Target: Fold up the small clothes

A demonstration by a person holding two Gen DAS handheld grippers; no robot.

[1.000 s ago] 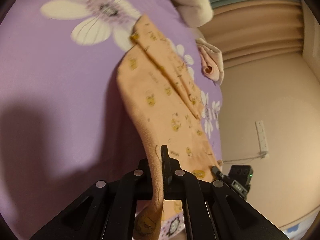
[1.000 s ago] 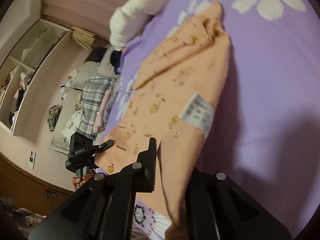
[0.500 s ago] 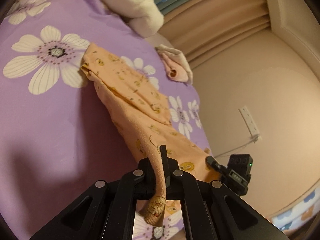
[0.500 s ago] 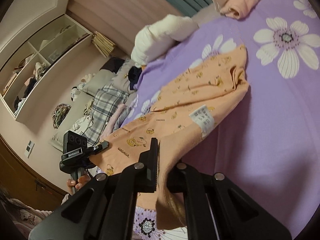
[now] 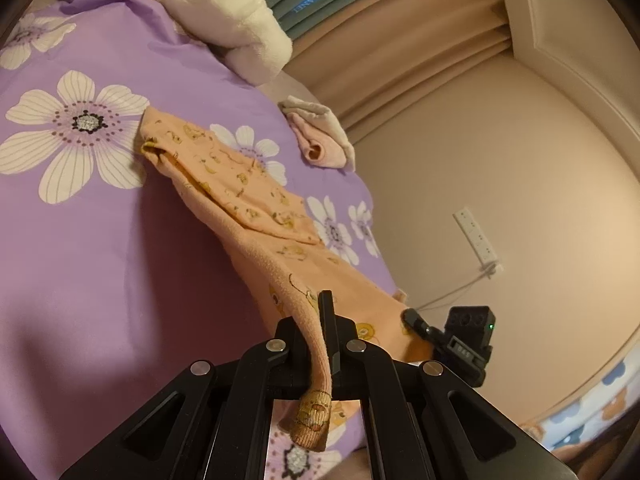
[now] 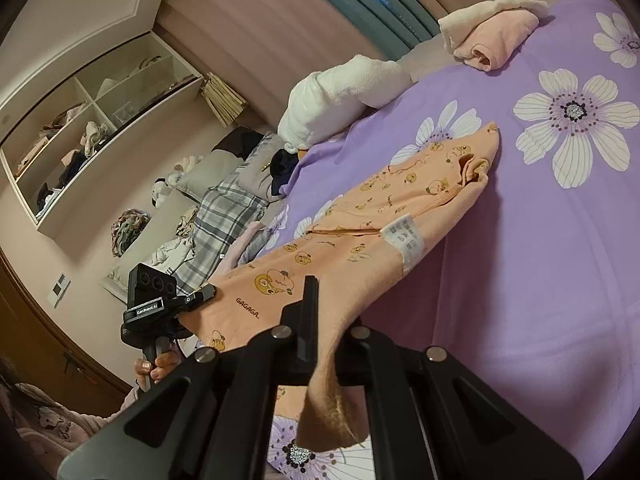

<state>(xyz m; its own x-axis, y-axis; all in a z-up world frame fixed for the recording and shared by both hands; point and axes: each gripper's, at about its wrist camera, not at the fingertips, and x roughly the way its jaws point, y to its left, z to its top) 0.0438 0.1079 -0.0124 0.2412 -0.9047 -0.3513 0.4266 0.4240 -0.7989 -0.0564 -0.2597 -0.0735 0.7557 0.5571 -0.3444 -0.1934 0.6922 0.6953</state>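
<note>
A bedroom, and the stage is a bed (image 5: 80, 280) under a purple sheet (image 6: 540, 280) printed with big white flowers. Stretched across it: the orange garment (image 5: 248, 196), a small patterned piece with little cartoon figures, its far end resting on the sheet beside a large flower, its near end lifted off the bed.

Left gripper (image 5: 316, 344) has its fingers clamped tight on one near edge of the orange garment, and a ribbed cuff hangs down just below the grip. Right gripper (image 6: 328, 320) is pinched shut on the other near edge, cloth drooping between and under its fingers. In the right wrist view, a white care label (image 6: 406, 242) sits on the garment's edge, and the word GAGAGA shows on the fabric. The left gripper also shows there, out to the left, biting the cloth's corner with a hand (image 6: 154, 366) around its handle.

Further up the bed, a folded pink and cream garment (image 5: 320, 140) lies near the edge, well apart from the orange one. A white fluffy bundle (image 5: 224, 20) sits at the head. Beige curtains (image 5: 400, 60) hang behind, and open shelves (image 6: 92, 128) stand against the wall.
</note>
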